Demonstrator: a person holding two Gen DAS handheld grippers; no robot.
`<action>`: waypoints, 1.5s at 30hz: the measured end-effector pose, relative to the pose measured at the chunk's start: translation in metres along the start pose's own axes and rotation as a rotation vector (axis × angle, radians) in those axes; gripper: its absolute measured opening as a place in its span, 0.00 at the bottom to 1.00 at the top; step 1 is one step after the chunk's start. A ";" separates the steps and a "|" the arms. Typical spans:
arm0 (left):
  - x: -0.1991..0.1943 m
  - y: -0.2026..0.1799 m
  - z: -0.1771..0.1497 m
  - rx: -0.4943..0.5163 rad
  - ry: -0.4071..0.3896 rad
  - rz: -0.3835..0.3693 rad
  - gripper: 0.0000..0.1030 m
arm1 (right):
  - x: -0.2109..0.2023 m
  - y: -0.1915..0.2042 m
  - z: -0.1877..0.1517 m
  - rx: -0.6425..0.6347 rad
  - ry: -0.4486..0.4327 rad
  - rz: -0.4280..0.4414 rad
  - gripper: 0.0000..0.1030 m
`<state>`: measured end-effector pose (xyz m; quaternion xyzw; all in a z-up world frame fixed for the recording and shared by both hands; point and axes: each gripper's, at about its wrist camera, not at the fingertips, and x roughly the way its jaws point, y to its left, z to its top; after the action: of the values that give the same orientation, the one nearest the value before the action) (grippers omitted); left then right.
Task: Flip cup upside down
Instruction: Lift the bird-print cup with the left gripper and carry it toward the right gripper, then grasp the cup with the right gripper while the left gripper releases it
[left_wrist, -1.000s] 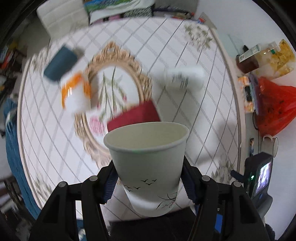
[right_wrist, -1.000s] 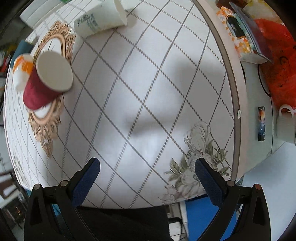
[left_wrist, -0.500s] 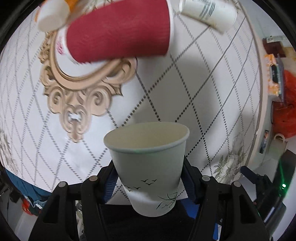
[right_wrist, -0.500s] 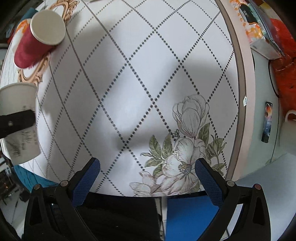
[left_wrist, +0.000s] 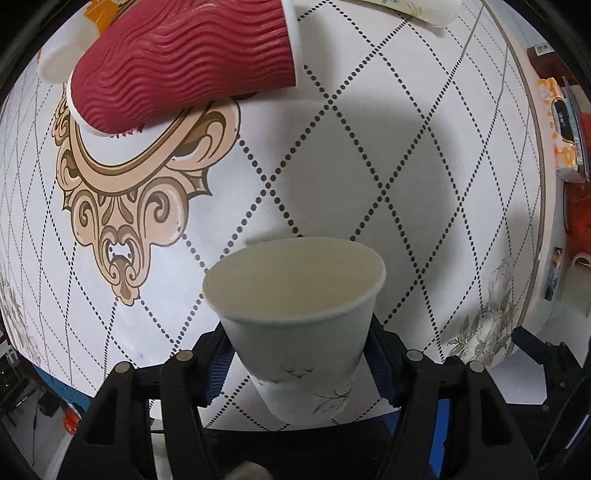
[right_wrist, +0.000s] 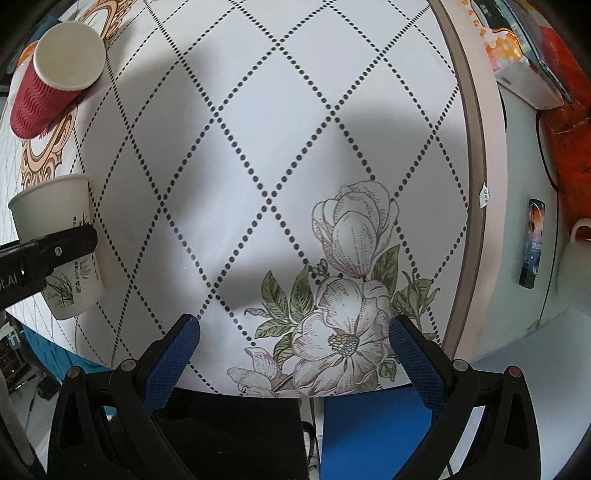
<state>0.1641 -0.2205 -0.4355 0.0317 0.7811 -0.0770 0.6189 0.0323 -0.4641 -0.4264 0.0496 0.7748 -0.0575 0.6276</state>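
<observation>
My left gripper (left_wrist: 297, 363) is shut on a white paper cup (left_wrist: 295, 325) with a bird and branch print. The cup's open mouth points away from the camera, down toward the table, and hangs above the tablecloth (left_wrist: 369, 147). The same cup (right_wrist: 59, 251) shows at the left edge of the right wrist view, clamped by a black finger (right_wrist: 48, 247) of the left gripper. My right gripper (right_wrist: 293, 347) is open and empty above the flower print near the table's front edge.
A red ribbed cup (left_wrist: 184, 62) stands upside down on the gold ornament print, also in the right wrist view (right_wrist: 48, 92). A white cup (left_wrist: 413, 11) lies on its side at the far edge. Boxes and an orange bag (right_wrist: 569, 110) sit beyond the table's right rim.
My left gripper has tipped forward and down with the cup, so its mouth faces the table and sits closer to it. The right gripper has drifted toward the table's front edge.
</observation>
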 end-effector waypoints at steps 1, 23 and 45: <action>-0.002 -0.003 0.004 -0.007 0.005 -0.001 0.61 | -0.001 -0.002 0.001 0.003 0.001 0.002 1.00; -0.073 0.044 -0.019 -0.099 -0.127 -0.070 0.85 | -0.079 0.012 0.033 -0.015 -0.045 0.071 1.00; -0.073 0.154 -0.061 -0.266 -0.180 -0.020 0.85 | -0.098 0.101 0.036 -0.077 -0.102 0.133 0.88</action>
<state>0.1444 -0.0554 -0.3635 -0.0653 0.7259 0.0182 0.6845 0.1024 -0.3702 -0.3409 0.0737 0.7385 0.0119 0.6701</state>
